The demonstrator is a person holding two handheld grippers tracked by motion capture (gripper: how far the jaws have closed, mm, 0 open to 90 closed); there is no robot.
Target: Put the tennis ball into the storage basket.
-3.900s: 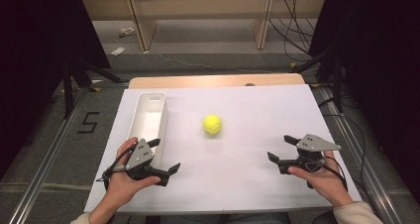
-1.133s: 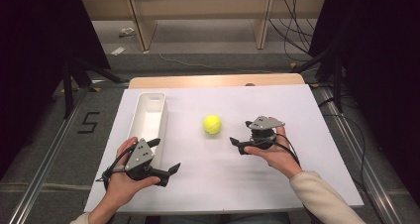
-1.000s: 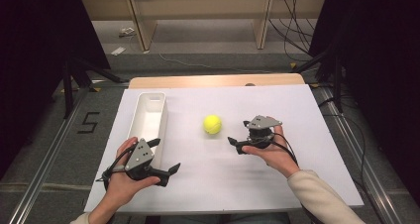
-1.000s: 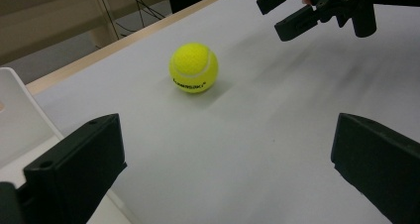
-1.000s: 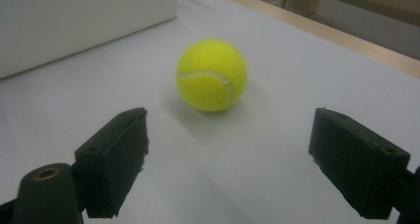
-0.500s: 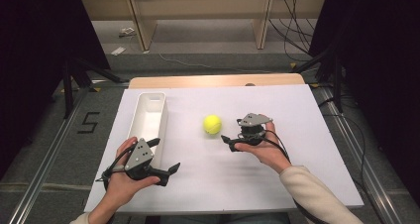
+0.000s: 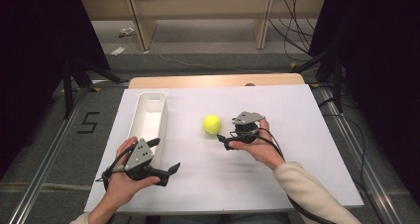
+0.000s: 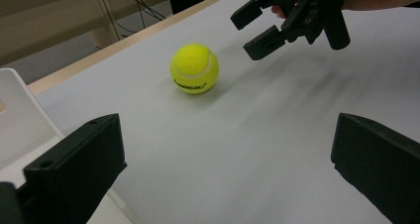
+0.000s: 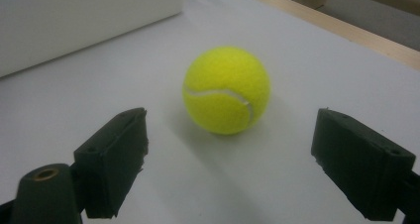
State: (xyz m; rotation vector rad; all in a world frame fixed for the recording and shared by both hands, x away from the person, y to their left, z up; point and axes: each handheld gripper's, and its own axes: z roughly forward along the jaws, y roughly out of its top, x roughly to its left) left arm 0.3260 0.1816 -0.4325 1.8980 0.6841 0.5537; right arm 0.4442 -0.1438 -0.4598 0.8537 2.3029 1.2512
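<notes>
While the left gripper (image 7: 166,157) sits parked near the table's (image 7: 297,115) near-left edge, jaws apart and empty, the right gripper (image 7: 224,139) has slid left across the table from the right side and is now just right of the tennis ball (image 7: 212,124), not touching it. That's the high view: ball rests mid-table, white bin (image 7: 147,116) well to its left, bin looks empty. Approx 4 s ago the right hand was far off to the right; since then it's closed most of the gap, ball hasn't budged.

Left gripper view: own jaws wide, nothing btwn them; ball (image 8: 194,68) sits farther off on the white surface, right gripper (image 8: 257,28) coming in beside it, jaws spread.

Right gripper view: jaws wide open, ball (image 9: 227,89) centred btwn them but farther ahead, not yet inside. Bin wall (image 9: 89,16) at far left.

Judgement: reach is nearly done; needs a bit more fwd travel, then close. Bin is prob the drop spot.
</notes>
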